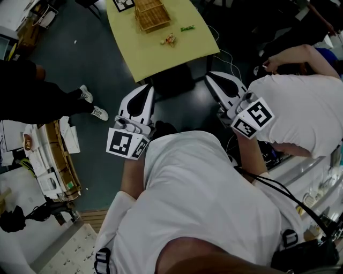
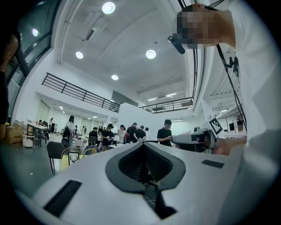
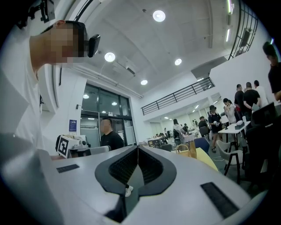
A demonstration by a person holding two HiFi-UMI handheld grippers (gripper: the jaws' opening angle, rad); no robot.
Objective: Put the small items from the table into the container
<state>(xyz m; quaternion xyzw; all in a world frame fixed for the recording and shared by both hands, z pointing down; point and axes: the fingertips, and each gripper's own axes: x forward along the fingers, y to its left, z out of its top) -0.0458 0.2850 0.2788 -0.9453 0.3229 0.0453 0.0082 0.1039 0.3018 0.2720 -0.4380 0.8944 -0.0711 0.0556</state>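
A yellow table point(image 1: 140, 53) stands ahead of me at the top of the head view. On it sits a slatted wooden container point(image 1: 151, 14), with a small tan item point(image 1: 169, 39) and a small green item point(image 1: 187, 28) lying beside it. My left gripper point(image 1: 149, 88) and right gripper point(image 1: 209, 76) are held level in front of my chest, short of the table's near edge. Both are shut with nothing between the jaws. In the left gripper view the left gripper point(image 2: 141, 143) has its tips together, and so has the right gripper point(image 3: 138, 146) in the right gripper view.
A dark chair point(image 1: 172, 81) is tucked under the table's near edge. A person in a white shirt point(image 1: 300, 112) bends close at my right. A person in black point(image 1: 37, 99) stands at the left, by shelves with boxes point(image 1: 53, 160). More people and tables fill the hall behind.
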